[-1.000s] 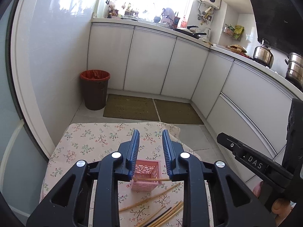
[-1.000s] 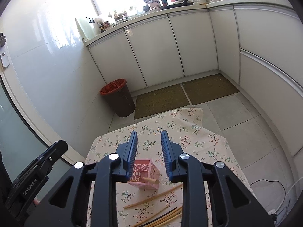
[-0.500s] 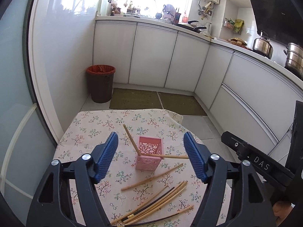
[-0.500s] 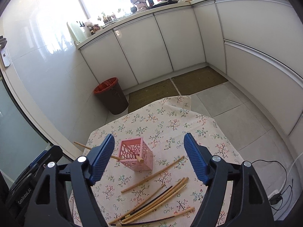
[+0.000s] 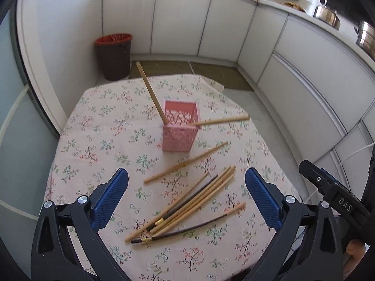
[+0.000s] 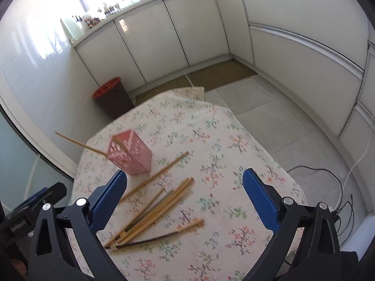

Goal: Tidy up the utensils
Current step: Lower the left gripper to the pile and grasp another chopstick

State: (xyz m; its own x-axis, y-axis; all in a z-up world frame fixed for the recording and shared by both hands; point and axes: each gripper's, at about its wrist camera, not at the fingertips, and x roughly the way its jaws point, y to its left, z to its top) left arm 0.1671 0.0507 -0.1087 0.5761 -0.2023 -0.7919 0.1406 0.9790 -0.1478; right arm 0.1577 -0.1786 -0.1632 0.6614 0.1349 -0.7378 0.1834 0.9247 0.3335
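A pink lattice holder (image 5: 180, 128) (image 6: 132, 154) stands upright on the floral tablecloth (image 5: 100, 126). Two wooden chopsticks lean out of it, one slanting up to the left (image 5: 151, 92), one pointing right (image 5: 219, 121). Several loose chopsticks lie in a pile (image 5: 187, 203) (image 6: 152, 213) in front of the holder, and a single one (image 5: 185, 162) lies apart between pile and holder. My left gripper (image 5: 186, 185) hangs above the pile, its jaws opening wide with nothing between the pads. My right gripper (image 6: 184, 187) is likewise above the pile, jaws opening wide, pads bare.
A brown bin with a red liner (image 5: 113, 56) stands on the floor beyond the table. White cabinets (image 5: 182, 21) ring the room; pots (image 5: 327, 16) sit on the counter at right. Cables (image 6: 332, 180) lie on the floor right of the table. The table edge drops off close on the right.
Both grippers went from nearly shut to wide open and sank toward the table. The two chopsticks stay leaning in the pink holder, free of the jaws. The loose pile now fills the lower view.
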